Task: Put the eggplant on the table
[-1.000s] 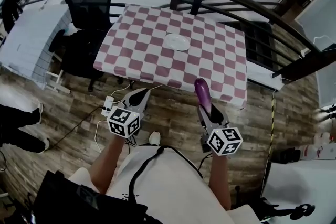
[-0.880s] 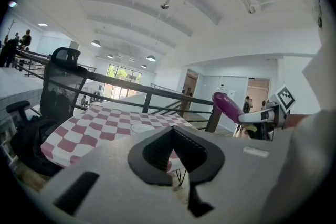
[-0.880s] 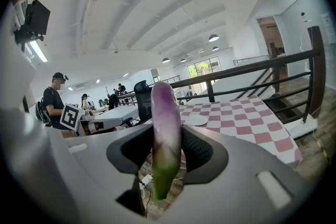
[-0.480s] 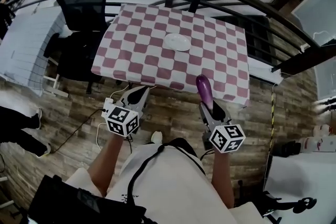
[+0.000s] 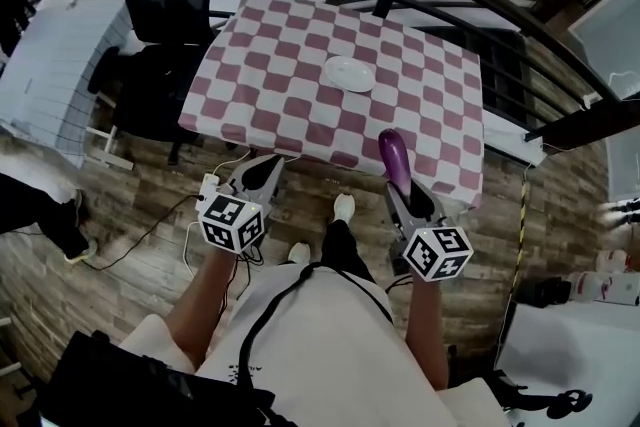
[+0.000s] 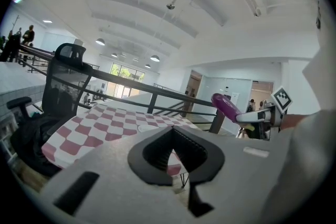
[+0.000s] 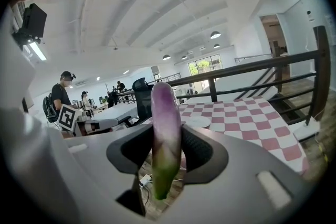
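Right gripper (image 5: 405, 198) jaws are pinching the eggplant (image 5: 393, 153) near its green stem end, with the purple tip pointing forward and overlapping the near edge of the checkered table (image 5: 290, 105) in the head view. Left gripper (image 5: 263, 177) jaws are sitting pressed together, holding nothing. Pickup looks done. Set-down and release are remaining, probably clear of the white plate (image 5: 350, 73).
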A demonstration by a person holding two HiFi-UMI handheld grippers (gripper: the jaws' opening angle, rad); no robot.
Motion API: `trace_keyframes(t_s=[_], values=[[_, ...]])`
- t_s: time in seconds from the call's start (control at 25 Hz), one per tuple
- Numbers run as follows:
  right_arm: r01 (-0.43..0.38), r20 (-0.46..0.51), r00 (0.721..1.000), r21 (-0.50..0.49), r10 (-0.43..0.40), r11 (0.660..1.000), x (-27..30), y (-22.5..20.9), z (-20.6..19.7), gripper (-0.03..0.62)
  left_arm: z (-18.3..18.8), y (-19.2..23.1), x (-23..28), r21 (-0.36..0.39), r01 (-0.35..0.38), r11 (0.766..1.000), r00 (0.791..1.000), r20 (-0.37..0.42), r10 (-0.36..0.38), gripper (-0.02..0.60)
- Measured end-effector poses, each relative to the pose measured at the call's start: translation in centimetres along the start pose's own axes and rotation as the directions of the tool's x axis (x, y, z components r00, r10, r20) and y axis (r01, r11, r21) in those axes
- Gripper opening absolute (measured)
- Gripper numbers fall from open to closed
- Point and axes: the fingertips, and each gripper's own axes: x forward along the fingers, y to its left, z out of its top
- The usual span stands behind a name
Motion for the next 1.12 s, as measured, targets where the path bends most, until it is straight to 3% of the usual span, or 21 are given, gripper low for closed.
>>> trace_keyframes(t_s=[0.32, 1.12], values=[[-0.081, -0.026, 0.996, -0.048, 0.080, 0.996, 5.3, -1.9, 2.7, 0.175, 2.7, 1.0, 4.2, 0.030, -0.043, 0.999, 0.999, 0.023, 0.042, 0.005], [-0.204, -0.063, 0.977, -0.038, 0.202, 0.978, 17.2, -15.2, 9.3, 0.175, 8.9, 1.8, 21.6, 0.093, -0.135, 0.986, 0.991, 0.003, 0.136, 0.005]])
